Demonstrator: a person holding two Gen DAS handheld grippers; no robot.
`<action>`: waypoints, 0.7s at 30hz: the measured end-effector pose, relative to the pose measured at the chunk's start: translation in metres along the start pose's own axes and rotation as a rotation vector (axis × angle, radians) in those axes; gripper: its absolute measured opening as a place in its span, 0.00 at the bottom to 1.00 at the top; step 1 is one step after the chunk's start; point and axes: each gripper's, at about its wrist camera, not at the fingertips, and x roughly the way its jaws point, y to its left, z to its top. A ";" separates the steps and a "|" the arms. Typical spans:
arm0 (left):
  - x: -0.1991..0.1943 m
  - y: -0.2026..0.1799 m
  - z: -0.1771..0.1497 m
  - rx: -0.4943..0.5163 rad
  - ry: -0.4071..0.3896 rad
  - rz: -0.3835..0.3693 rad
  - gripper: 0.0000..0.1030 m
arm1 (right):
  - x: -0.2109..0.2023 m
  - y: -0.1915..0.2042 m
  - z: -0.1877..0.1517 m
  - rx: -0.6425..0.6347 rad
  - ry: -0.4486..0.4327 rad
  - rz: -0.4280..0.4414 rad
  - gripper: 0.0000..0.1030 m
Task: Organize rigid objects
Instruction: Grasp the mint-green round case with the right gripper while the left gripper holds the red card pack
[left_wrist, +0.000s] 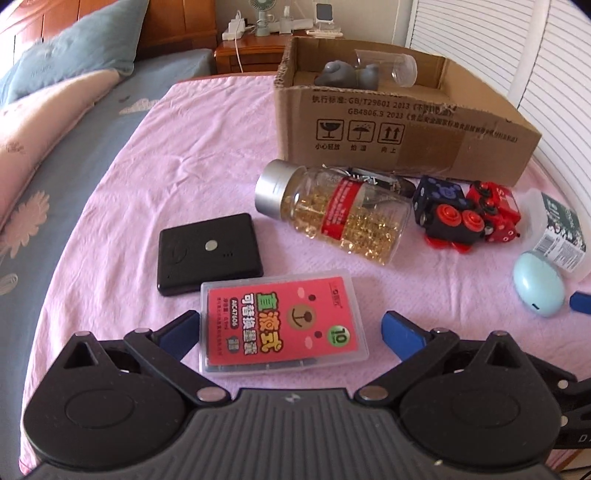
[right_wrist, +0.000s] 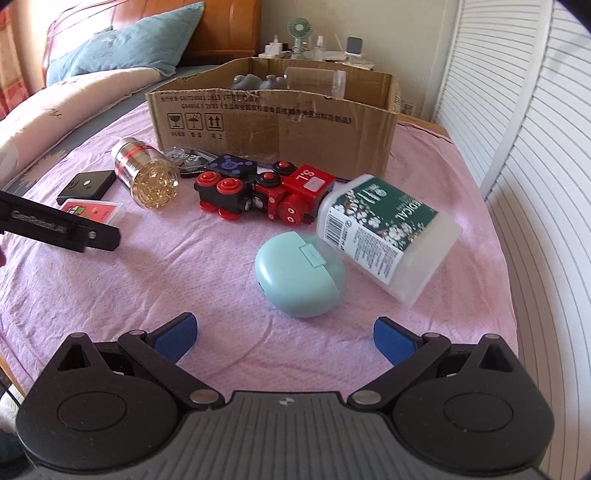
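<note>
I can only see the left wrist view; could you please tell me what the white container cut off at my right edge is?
Observer: It is a translucent plastic tub with a green label reading MEDICAL, lying tipped over.
Operator: Thanks. Is it touching the mint case?
Observer: Its lower corner appears to rest against the mint-green case.
Operator: And the right gripper?
Observer: The right gripper has its jaws wide open, with the case just ahead of them.

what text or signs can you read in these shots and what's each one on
"GB/T29601 2013", "GB4806.9 2023", plus fragile, umbrella and this-way-up signs: cardboard box
"直液式", "10": clear plastic case
"S.L": red toy train
"MEDICAL": white tub
"GenRobot.ai": left gripper
Bottle label: too blurred.
</note>
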 end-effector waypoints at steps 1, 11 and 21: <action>0.000 0.000 0.000 0.000 -0.002 -0.001 0.99 | 0.002 0.000 0.002 -0.009 -0.005 0.016 1.00; 0.000 0.015 -0.003 0.000 -0.009 0.001 0.99 | 0.007 0.018 0.010 -0.148 0.010 0.160 1.00; -0.001 0.010 -0.003 -0.017 -0.006 0.014 0.99 | 0.018 0.011 0.024 -0.159 -0.009 0.155 0.90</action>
